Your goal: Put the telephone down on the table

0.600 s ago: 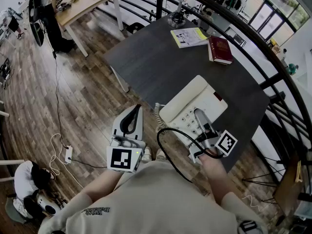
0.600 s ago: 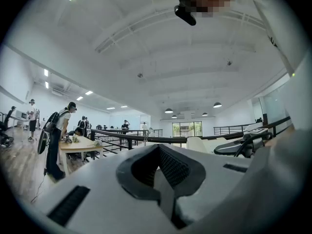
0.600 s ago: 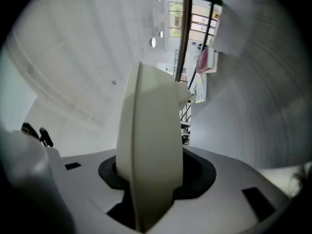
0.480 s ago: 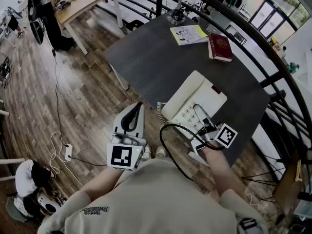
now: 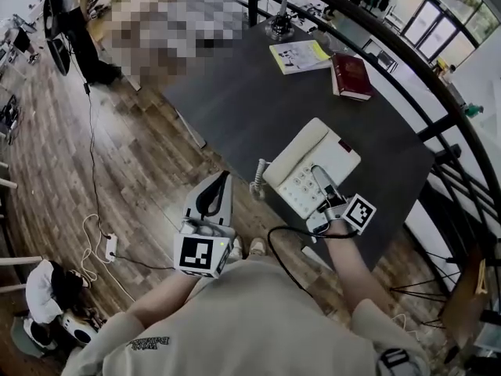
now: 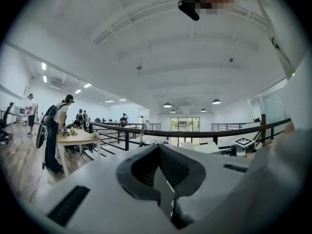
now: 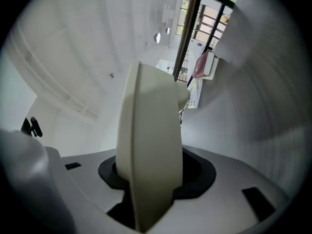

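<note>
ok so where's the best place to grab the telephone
Probably by the thin near edge of its base, coming level from the person's side. The telephone is wide and flat, so only an edge fits the jaws; the right gripper grips it there, clear of the coiled cord.

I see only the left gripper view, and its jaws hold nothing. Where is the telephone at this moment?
Observer: The right gripper is shut on the telephone, gripping its near edge.
Operator: Is it over the table?
Observer: Yes, over the dark table, close to its near corner. I cannot tell whether it rests there.
Operator: Is anything beside it?
Observer: The red book lies apart from it, near the far edge.
</note>
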`<control>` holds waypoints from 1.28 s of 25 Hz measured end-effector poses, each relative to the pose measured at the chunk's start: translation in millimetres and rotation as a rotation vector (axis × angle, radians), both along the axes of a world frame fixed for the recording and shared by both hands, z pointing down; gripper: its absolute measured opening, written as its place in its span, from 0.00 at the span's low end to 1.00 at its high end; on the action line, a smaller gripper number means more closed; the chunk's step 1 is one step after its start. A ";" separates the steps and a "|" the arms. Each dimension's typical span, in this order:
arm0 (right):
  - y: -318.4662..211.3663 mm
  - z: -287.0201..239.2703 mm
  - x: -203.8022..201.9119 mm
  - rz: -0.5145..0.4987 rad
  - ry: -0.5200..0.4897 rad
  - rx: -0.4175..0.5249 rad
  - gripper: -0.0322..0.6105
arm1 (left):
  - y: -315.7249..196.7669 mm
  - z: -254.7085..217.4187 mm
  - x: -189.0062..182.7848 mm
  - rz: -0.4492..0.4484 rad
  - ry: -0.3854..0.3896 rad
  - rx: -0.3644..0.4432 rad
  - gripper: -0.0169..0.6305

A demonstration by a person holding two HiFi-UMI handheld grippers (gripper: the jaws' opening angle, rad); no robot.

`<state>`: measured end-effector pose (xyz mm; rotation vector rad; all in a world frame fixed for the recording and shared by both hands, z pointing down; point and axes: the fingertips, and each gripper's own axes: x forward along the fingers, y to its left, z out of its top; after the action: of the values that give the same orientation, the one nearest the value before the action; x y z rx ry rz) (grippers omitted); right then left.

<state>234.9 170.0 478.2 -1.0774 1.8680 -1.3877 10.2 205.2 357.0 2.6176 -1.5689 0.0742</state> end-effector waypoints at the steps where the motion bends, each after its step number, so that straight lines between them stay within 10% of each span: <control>1: 4.7 -3.6 -1.1 0.013 -0.031 0.001 0.36 | 0.6 0.7 0.5 -0.002 -0.002 -0.001 0.03; 32: 34.7 -51.0 -52.0 -0.078 -0.201 -0.026 0.36 | 16.4 0.0 8.3 -0.046 -0.022 0.034 0.03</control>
<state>182.9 204.7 427.2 -0.8513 1.7664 -1.5086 18.5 221.6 357.0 2.6133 -1.6508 0.0737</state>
